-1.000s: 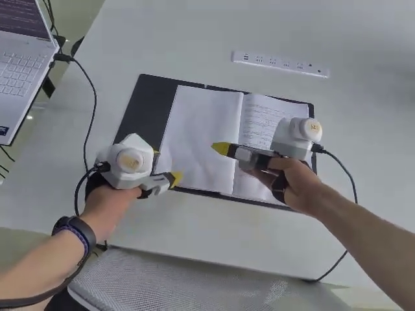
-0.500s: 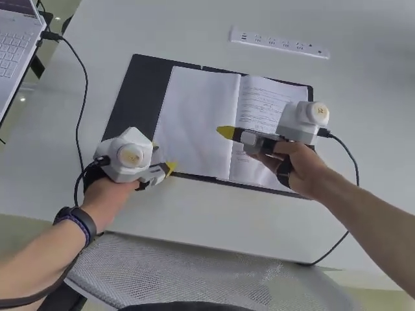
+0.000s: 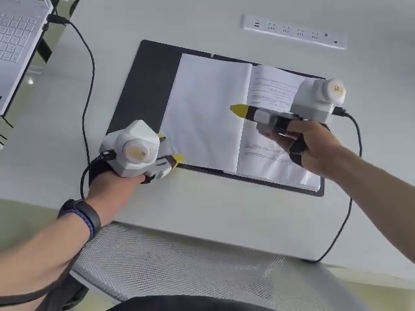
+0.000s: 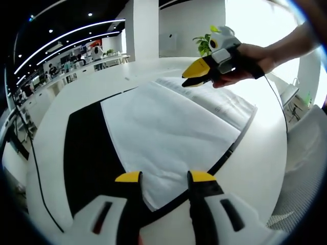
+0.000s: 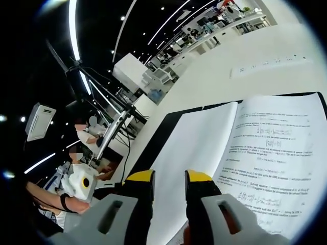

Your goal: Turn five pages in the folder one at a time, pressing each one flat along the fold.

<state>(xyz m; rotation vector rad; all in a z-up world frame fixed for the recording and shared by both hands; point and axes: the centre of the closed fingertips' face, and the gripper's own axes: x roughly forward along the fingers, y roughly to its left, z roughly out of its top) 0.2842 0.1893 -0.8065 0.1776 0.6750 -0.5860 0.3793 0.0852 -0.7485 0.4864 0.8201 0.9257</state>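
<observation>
The black folder (image 3: 142, 84) lies open on the white table, with a blank page (image 3: 204, 110) on the left and a printed page (image 3: 279, 155) on the right. My right gripper (image 3: 238, 111) hovers over the fold about halfway along it, pointing left. Its yellow jaws (image 5: 170, 177) stand a little apart with nothing between them. From the left gripper view the right gripper (image 4: 186, 80) sits above the printed page. My left gripper (image 3: 170, 150) rests at the blank page's near left corner. It is open (image 4: 166, 177), with the page corner lying in the gap.
A white power strip (image 3: 295, 32) lies beyond the folder. A laptop (image 3: 16, 39) sits at the far left, and a black cable (image 3: 87, 78) runs from it past the folder's left side. A mesh chair (image 3: 214, 272) is below the table's near edge.
The head camera has shifted. My right gripper has moved a little along the fold, away from me. The left gripper has stayed at the page's near corner.
</observation>
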